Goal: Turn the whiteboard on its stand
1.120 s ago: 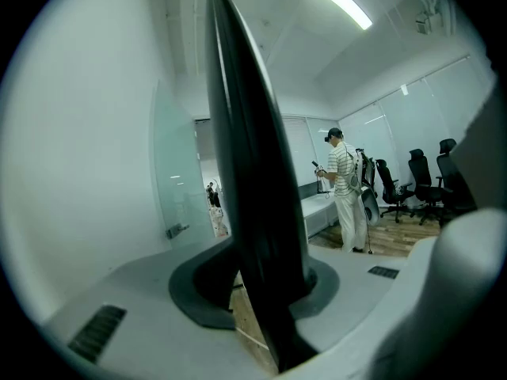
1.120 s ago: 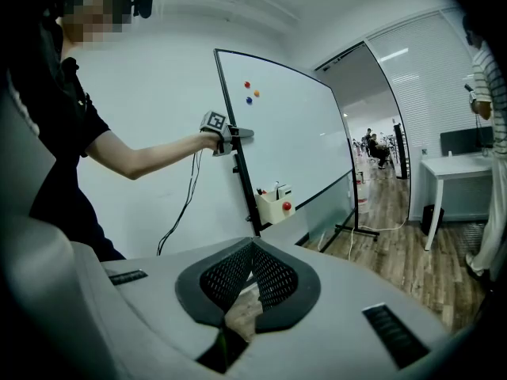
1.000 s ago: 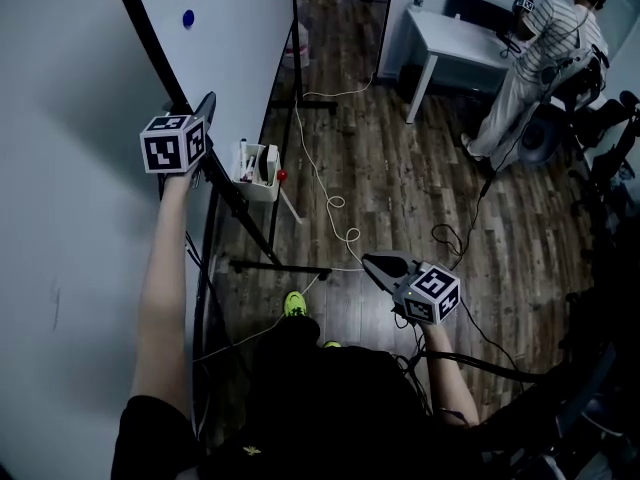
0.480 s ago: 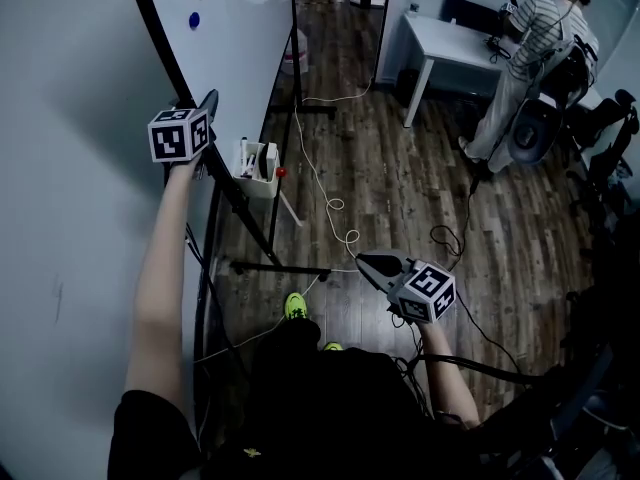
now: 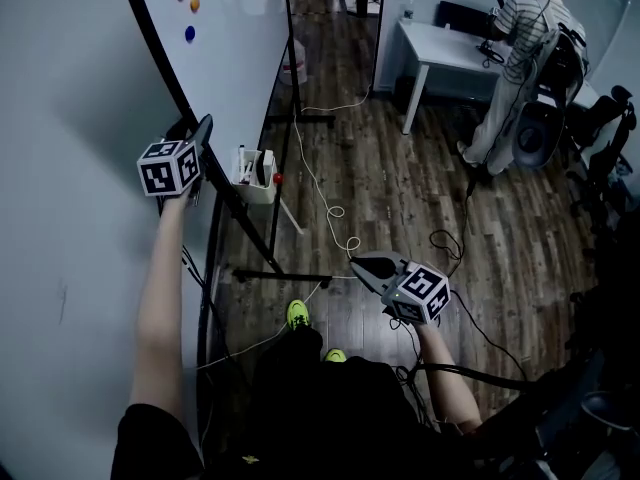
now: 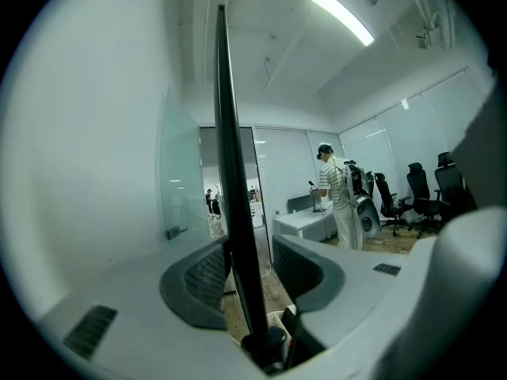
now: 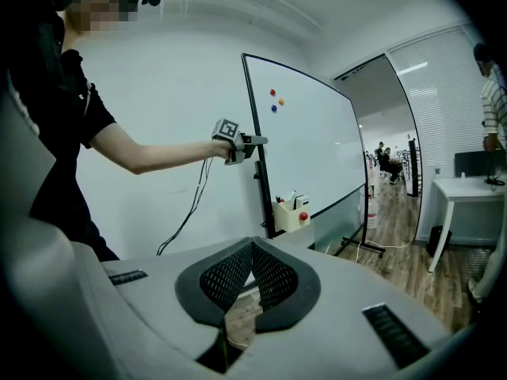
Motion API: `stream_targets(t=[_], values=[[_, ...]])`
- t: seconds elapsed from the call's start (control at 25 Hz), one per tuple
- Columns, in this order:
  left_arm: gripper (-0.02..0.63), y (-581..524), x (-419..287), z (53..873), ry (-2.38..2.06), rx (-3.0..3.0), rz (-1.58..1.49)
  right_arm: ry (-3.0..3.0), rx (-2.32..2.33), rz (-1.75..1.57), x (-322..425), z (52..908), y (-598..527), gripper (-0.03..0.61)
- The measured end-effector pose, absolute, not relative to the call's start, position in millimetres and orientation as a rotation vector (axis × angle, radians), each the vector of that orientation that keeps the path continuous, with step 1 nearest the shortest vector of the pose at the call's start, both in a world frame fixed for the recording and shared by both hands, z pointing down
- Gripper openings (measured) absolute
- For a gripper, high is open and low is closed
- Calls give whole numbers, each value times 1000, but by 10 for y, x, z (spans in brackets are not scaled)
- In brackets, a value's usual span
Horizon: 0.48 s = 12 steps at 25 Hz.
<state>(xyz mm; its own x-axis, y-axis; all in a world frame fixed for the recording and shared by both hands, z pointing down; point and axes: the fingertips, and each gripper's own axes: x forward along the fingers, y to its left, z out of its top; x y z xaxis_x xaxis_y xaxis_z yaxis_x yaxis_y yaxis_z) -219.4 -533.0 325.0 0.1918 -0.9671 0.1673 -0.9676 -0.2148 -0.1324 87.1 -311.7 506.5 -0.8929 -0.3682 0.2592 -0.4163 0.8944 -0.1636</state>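
The whiteboard (image 5: 235, 38), white with a black frame, stands on its wheeled stand at the left. Its near vertical edge (image 6: 230, 149) runs between the jaws of my left gripper (image 5: 203, 128). Those jaws have just been opening: the frame stands between the pads (image 6: 207, 271) with a gap on the right side, so the left gripper (image 6: 247, 248) is open around the edge. My right gripper (image 5: 360, 264) hangs low over the floor, away from the board. In its own view, the right gripper (image 7: 252, 245) is shut with nothing between the pads. That view also takes in the whiteboard (image 7: 317, 149) and the left gripper (image 7: 257, 141) at its edge.
A white marker holder (image 5: 255, 171) hangs on the stand below the board. The stand's black foot (image 5: 285, 271) and loose white cables (image 5: 330, 203) lie on the wood floor. A white desk (image 5: 450, 48), a person (image 5: 520, 58) and office chairs (image 5: 600, 138) are at the far right.
My left gripper has shifted a little lower and toward me along the board's edge. The right gripper has hardly moved.
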Motion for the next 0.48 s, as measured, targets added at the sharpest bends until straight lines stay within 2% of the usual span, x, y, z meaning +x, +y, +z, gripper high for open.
stream_targets(t=[0.48], values=[[167, -4673, -2021, 3235, -1911, 2472, 331, -2885, 484, 255, 657, 4965, -3113, 2]])
